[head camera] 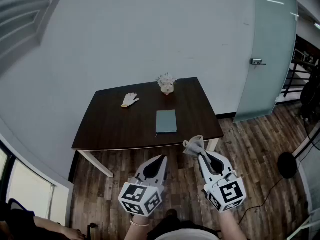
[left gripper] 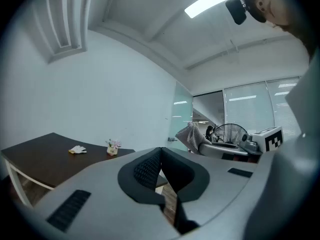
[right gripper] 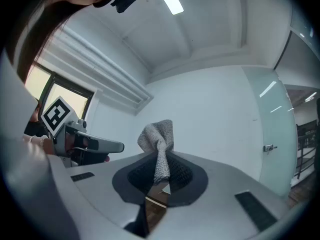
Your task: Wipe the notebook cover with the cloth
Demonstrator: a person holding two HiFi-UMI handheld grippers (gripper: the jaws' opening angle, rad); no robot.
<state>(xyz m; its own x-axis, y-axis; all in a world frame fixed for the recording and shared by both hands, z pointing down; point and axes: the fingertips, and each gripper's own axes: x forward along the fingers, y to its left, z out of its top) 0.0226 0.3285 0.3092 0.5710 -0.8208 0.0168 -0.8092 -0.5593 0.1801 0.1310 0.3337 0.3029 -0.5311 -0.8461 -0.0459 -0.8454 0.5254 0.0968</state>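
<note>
The right gripper (head camera: 200, 154) has the grey cloth (head camera: 194, 144) pinched between its jaws. In the right gripper view the cloth (right gripper: 159, 140) stands up out of the pads in a twisted tuft, clamped low. The left gripper (head camera: 160, 160) carries nothing: its own view shows the jaws (left gripper: 160, 156) pressed together with only a dark seam between them.

Now the relation that matters. The notebook (head camera: 166, 121) lies flat on the dark table (head camera: 110, 129), right of the table's middle and close to its near edge. Its long axis runs near to far, almost straight away from the person. Both grippers hang short of that edge, over the wooden floor (head camera: 250, 149), not above the tabletop yet.

From the cloth-bearing right gripper, the notebook sits farther out and to the left. The left gripper is lined up almost directly in front of it and looks the closer of the two. So the likely call is a reach forward and leftward with the right hand, dropping the cloth onto the cover, then strokes along the long axis. The left gripper is well placed to pin the book if it slides.

Both grippers point forward and slightly inward, level with each other, marker cubes toward the person. A white glove (head camera: 129, 100) and a small flower pot (head camera: 166, 83) sit at the far side, well apart from the notebook.
</note>
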